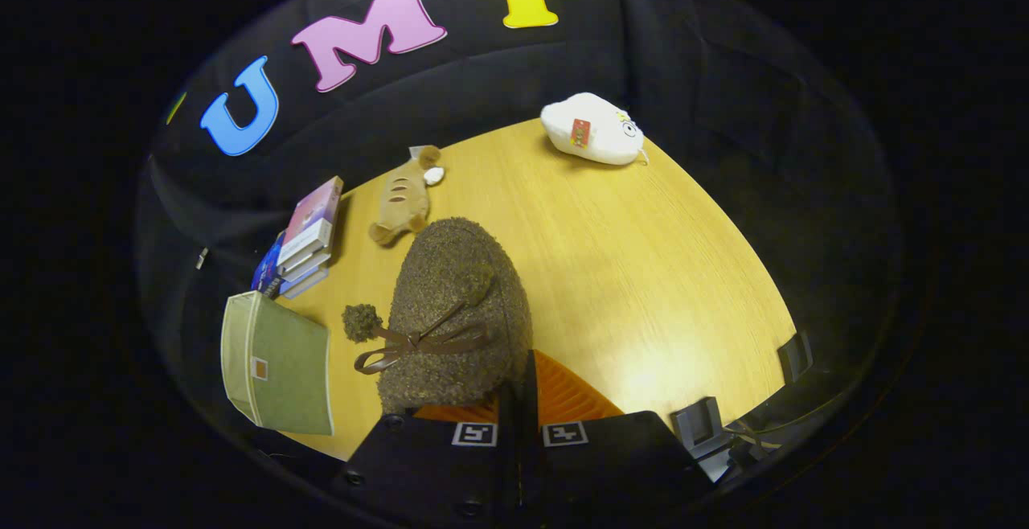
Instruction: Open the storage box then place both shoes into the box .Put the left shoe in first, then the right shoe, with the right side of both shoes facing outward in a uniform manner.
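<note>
**Carrying a slipper above the table**

Gripping the fuzzy brown slipper with a ribbon bow and pompom [454, 316] by its heel end, the tool [518, 408] has its fingers closed together on the slipper's rim, so the toe points away over the yellow wooden table [643, 272]. The hold by the rim probably keeps the slipper level for lowering into a box. Just beside the slipper lies the olive-green fabric storage box [277, 364]; whether it is open I cannot tell. Beyond the slipper rest a tan plush toy [404, 198], a stack of books [304, 241] and a white plush toy [593, 129].
</note>
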Motion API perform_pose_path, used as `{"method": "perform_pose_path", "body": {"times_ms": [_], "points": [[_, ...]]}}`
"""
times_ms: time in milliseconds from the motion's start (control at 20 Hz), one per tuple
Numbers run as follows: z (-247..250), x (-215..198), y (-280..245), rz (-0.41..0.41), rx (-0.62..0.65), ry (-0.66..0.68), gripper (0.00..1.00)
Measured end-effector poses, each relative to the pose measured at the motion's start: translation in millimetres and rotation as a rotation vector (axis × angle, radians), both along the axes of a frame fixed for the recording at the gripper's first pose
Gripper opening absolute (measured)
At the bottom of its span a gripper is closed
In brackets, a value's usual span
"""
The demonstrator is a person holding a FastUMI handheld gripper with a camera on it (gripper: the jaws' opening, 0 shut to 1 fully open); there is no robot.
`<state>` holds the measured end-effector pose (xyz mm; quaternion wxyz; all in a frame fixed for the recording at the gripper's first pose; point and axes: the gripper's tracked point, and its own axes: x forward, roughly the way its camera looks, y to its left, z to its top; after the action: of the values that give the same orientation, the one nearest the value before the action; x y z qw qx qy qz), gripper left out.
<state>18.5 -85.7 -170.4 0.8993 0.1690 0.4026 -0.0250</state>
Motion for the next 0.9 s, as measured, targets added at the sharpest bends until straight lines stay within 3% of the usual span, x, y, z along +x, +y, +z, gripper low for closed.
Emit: {"method": "perform_pose_path", "body": {"times_ms": [550,900], "points": [[72,7,225,0.187,0.164,-0.039,0.06],[77,15,353,0.318,0.200,-0.014,0.06]]}}
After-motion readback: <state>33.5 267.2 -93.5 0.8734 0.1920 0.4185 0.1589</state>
